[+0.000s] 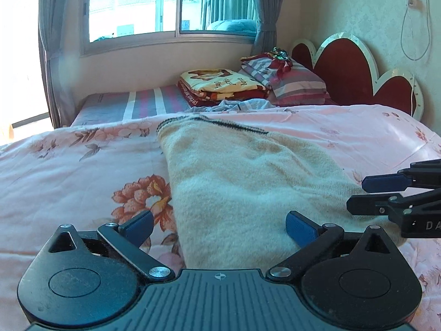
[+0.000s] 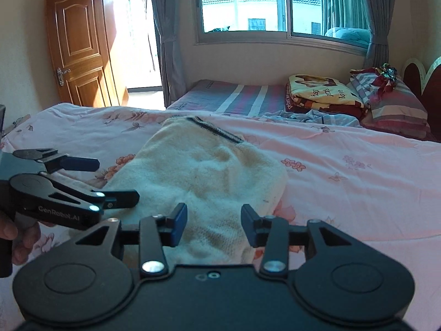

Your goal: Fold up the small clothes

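Items partly hidden or cut off:
- Cream garment [image 1: 234, 182]: near end covered by the left gripper [image 1: 219, 227] body in the left wrist view.
- Right gripper [image 1: 358, 193]: cut by that frame's right edge (lettering unreadable).
- Hand [image 2: 16, 237]: only fingers show at the right wrist view's left edge.
- Folded blanket [image 2: 322, 93]: print too small to read fully.
- Headboard [image 2: 421, 77]: cut by frame edge.

Sunlit bedroom: sliding window [image 2: 284, 8] flanked by grey curtains [image 2: 165, 35], open wooden door [image 2: 80, 47] left of window, red scalloped headboard [image 1: 355, 74] right of window.
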A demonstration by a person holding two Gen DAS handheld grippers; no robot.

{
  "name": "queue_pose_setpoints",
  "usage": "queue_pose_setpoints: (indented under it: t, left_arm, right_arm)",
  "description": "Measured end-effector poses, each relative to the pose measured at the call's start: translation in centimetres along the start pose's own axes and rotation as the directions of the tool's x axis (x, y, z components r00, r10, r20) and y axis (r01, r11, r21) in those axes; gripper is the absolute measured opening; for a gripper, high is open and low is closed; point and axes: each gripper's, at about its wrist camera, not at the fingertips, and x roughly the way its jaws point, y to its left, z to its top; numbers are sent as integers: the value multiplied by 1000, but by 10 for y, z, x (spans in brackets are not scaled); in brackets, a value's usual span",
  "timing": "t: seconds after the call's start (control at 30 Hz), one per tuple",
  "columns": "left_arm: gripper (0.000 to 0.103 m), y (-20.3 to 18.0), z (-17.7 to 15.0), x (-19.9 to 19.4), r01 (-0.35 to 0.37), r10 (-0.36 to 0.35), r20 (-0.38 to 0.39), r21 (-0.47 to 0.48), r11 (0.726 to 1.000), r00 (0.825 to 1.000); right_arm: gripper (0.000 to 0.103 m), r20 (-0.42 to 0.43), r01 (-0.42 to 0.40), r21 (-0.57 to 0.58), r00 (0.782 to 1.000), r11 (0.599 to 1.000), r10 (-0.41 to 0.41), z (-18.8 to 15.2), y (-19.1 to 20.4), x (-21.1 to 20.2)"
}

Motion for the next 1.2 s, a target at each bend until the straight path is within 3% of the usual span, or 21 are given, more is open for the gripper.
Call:
queue_pose_setpoints:
  t: [0.07, 0.23, 0.37, 0.5, 0.6, 0.7, 0.77, 0.8, 0.87, 1.1, 1.2]
  left_arm:
    - [103, 2, -8, 7, -8, 7, -33, -10, 1000, 999]
    - [103, 1, -3, 8, -21, 21, -48, -9, 1000, 999]
    - [103, 10, -3, -9, 1, -3, -37, -36, 999, 999]
    - [103, 27, -11, -18, 24, -28, -47, -93, 995, 998]
    - [103, 34, -18, -17, 31, -39, -60, -124, 992, 997]
    - [103, 36, -21, -13, 45, -56, -70, -151, 988, 996]
    - [103, 36, -22, -10, 50, -62, -75, -153, 987, 995]
    - [103, 35, -22, -8, 51, -63, -79, -149, 987, 995]
    - [103, 35, -23, -6, 56, -70, -89, -149, 987, 994]
    - [103, 37, -21, -11, 55, -67, -94, -133, 990, 993]
    - [103, 36, -20, -12, 53, -66, -100, -133, 990, 993]
  right_arm:
    - [45, -74, 39, -22, 996, 999, -41, -8, 1, 12]
    - [48, -80, 42, 15, 996, 999, -41, -9, 0, 14]
    - [47, -35, -22, 199, 999, 980, 29, -12, -23, -3]
    - [47, 13, -117, 441, 992, 890, 124, -29, -59, -14]
    - [40, 56, -146, 486, 989, 861, 136, -34, -66, -18]
    - [32, 50, -149, 464, 989, 873, 142, -28, -62, -9]
    - [22, 54, -172, 467, 985, 867, 166, -25, -61, -3]
    - [14, 29, -146, 458, 988, 877, 149, -27, -60, 3]
    - [27, -5, -104, 476, 993, 873, 121, -36, -64, 14]
    - [31, 68, -184, 584, 982, 791, 177, -41, -73, -7]
    - [42, 112, -229, 632, 972, 740, 206, -45, -81, -14]
